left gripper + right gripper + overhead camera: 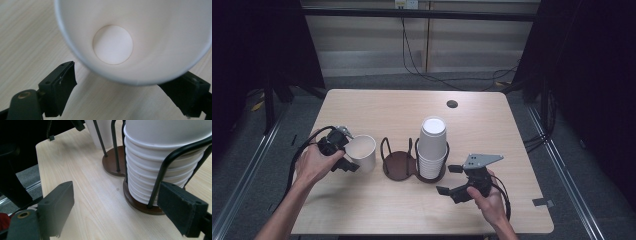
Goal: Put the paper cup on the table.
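Wire cup rack (398, 159) just beside paper cup (361, 151), w/ stack (432, 147).

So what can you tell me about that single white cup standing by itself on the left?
The single cup looks like plain white paper, tapering to a narrower base, with a thin rolled rim. It stands upright and empty on the wooden table, just left of the empty wire holder. The left tongs straddle it near the rim, one jaw on each side; the left gripper view shows its round bottom. Whether the pads already press on it I cannot tell.
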A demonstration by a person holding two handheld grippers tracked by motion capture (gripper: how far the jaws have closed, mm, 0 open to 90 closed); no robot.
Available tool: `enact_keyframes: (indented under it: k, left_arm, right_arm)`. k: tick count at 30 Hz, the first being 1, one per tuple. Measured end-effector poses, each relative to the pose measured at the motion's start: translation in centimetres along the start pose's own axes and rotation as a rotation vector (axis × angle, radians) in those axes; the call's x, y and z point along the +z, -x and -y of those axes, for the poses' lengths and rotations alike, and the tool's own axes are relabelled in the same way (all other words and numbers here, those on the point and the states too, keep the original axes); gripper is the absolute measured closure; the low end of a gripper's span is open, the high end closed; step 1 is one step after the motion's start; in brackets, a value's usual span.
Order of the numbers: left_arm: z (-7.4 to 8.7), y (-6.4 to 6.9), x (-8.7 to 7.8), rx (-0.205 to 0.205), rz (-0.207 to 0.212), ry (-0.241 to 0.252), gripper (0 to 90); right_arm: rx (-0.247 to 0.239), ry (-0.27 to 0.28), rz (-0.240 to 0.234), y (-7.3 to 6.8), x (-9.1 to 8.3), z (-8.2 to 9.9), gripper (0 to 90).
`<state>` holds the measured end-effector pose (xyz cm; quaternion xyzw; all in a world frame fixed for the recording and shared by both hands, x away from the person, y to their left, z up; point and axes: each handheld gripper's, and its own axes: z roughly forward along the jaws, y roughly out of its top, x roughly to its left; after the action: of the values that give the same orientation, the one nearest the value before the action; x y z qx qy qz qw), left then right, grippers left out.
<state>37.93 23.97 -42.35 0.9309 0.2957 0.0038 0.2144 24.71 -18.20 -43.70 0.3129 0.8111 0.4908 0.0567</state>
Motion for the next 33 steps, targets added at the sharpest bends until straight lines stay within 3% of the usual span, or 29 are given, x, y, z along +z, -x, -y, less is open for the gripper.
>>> enact_keyframes:
  k: [3,6,13,17,18,20,22,25,27,33]
  left_arm:
    - [0.4,0.1,-0.3,-0.012,-0.009,0.024,15.3]
    - [0.8,0.3,-0.6,-0.009,0.011,0.045,15.3]
    - [2.0,1.0,-0.2,-0.044,0.059,0.095,16.1]
    - [3.1,1.4,-0.1,-0.102,0.082,0.152,16.2]
    - [3.3,1.6,-0.1,-0.112,0.070,0.159,16.4]
    - [3.7,2.0,-0.1,-0.104,0.047,0.173,16.4]
    - [4.1,2.4,-0.3,-0.106,0.058,0.204,16.5]
    - [4.8,3.1,-0.8,-0.112,0.027,0.280,16.6]
    - [5.2,3.5,-0.9,-0.101,0.014,0.294,16.4]
    - [6.0,4.8,-1.0,-0.077,0.042,0.358,16.6]
  right_arm:
    - [0.001,-0.003,-0.001,0.1,0.1,0.0,14.6]
    - [0.004,-0.004,-0.001,0.1,0.2,0.0,14.6]
    - [0.009,0.007,0.009,0.2,-0.2,0.1,14.4]
    - [0.014,0.011,0.017,0.2,-0.3,0.1,14.4]
    - [0.016,0.011,0.018,0.3,-0.3,0.1,14.4]
    - [0.017,0.009,0.016,0.3,-0.3,0.2,14.4]
    - [0.016,0.010,0.017,0.2,-0.3,0.2,14.4]
    - [0.018,0.009,0.019,0.3,-0.3,0.2,14.4]
    - [0.019,0.009,0.021,0.2,-0.3,0.2,14.4]
    - [0.021,0.012,0.025,0.2,-0.4,0.3,14.4]
